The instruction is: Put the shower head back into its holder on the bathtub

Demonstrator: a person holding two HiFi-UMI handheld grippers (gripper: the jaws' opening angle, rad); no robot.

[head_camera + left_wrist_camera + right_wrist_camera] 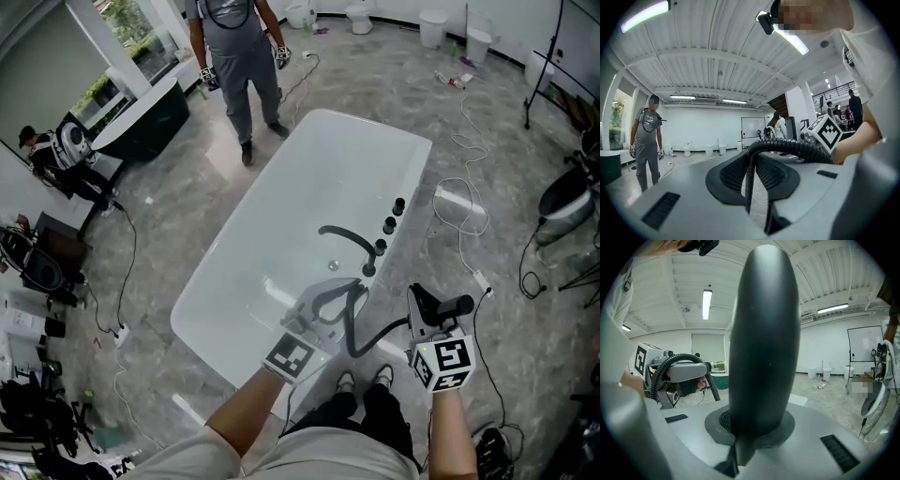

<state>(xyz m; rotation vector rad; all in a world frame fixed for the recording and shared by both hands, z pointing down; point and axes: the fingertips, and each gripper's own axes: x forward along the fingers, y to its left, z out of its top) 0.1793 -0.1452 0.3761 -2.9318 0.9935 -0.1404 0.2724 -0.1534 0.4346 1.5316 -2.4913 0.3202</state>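
The black shower head [451, 307] stands upright between the jaws of my right gripper [429, 307], which is shut on its handle [761, 343]. Its ribbed black hose [353, 328] loops left to my left gripper [330, 302], which is shut on it. In the left gripper view the hose [787, 147] arches over the jaws and drops between the pads. Both grippers hover over the near end of the white bathtub [414, 150]. A black curved faucet [347, 239] and a row of black fittings [389, 225] sit on the tub's right rim, beyond the grippers.
A person in grey [234, 47] stands at the tub's far end, and another [66, 150] sits at the left by a dark tub. White cables [464, 202] trail over the floor right of the tub. A stand and gear [562, 206] crowd the right side.
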